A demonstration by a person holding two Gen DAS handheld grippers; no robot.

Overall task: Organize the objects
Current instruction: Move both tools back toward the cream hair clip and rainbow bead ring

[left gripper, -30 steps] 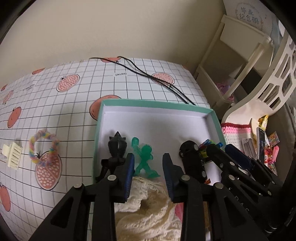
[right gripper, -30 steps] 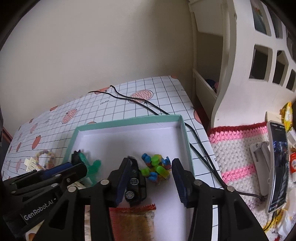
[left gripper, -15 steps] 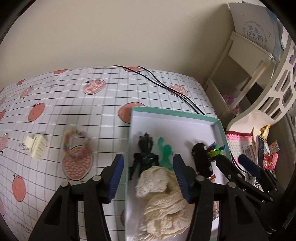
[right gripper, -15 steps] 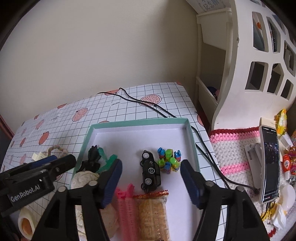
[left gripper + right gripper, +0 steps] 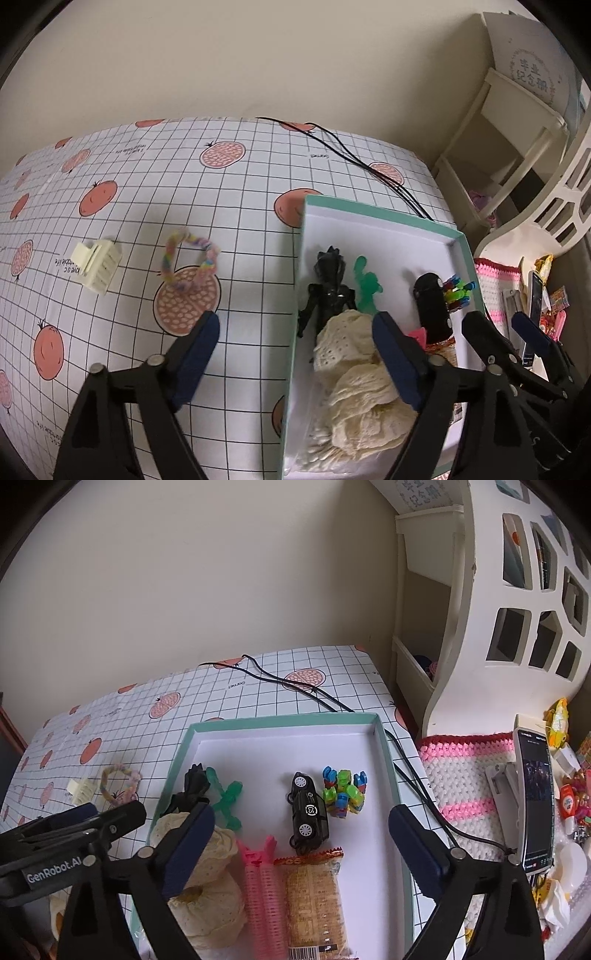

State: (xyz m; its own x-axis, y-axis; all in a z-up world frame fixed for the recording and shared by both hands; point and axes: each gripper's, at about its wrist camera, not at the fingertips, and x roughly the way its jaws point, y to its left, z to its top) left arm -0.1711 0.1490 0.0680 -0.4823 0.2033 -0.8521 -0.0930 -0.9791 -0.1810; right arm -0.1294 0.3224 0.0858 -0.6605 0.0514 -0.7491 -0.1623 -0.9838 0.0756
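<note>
- Left gripper (image 5: 295, 354) low in frame, fingers (image 5: 195, 354) wide apart, nothing held. One finger over the bench (image 5: 147, 206), other over the box edge.
- Right gripper (image 5: 303, 845) also low in frame, fingers (image 5: 188, 845) wide apart, nothing held, above the box.
- Box (image 5: 280, 723): green rim, white inside, mid-frame in right view, right of centre in left view.
- Inside box, left side: black figure toy (image 5: 328, 284), lying flat, just beside clear green figure toy (image 5: 365, 284).
- Cream lacy cloth (image 5: 354, 376) bunched at lower left of box, touching black figure's legs.
- Black toy car (image 5: 308, 812) mid box, lying on its side, wheels showing.
- Small pile of bright blocks (image 5: 345, 790), green & blue, touching right of car.
- Pink hair rollers (image 5: 260, 890) low in box, just beside cracker pack (image 5: 314, 893) w/ barcode at bottom.
- Outside box, on bench, left part of left view: rainbow hair tie (image 5: 188, 258) & cream hair clip (image 5: 96, 266), near each other, not touching.
- Bench cover: white w/ black grid & orange fruit prints.
- Black cables (image 5: 295, 686) across bench behind box, then down box's right side.
- Right of frame: white shelf (image 5: 517, 609), pink & white knit mat (image 5: 465, 775), phone (image 5: 533, 797) on a stand.
</note>
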